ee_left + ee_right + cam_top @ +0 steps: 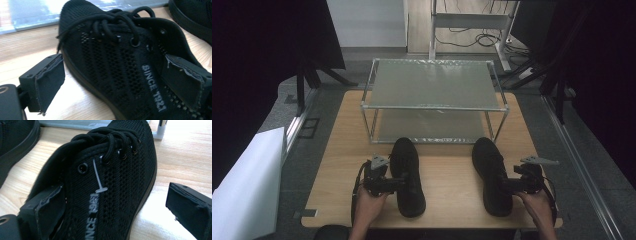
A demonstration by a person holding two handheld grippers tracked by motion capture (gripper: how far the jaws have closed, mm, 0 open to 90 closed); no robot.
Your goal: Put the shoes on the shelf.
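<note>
Two black mesh shoes sit on my wooden counter (pixel 447 175), toes pointing toward the metal two-tier rack (pixel 434 100) at the far side. My left gripper (pixel 399 181) is at the outer side of the left shoe (pixel 408 175); in the left gripper view its jaws stand apart, one pad over bare wood beside the sole, the other up against the mesh near the collar, by the white lettering. I can't say for sure that the pad presses the fabric, as it sits at the edge of that view. My right gripper (pixel 507 186) is at the outer side of the right shoe (pixel 492 175). Its jaws are also apart: one pad lies against the collar side of the shoe, the other hangs clear over the wood, well apart from the sole.
</note>
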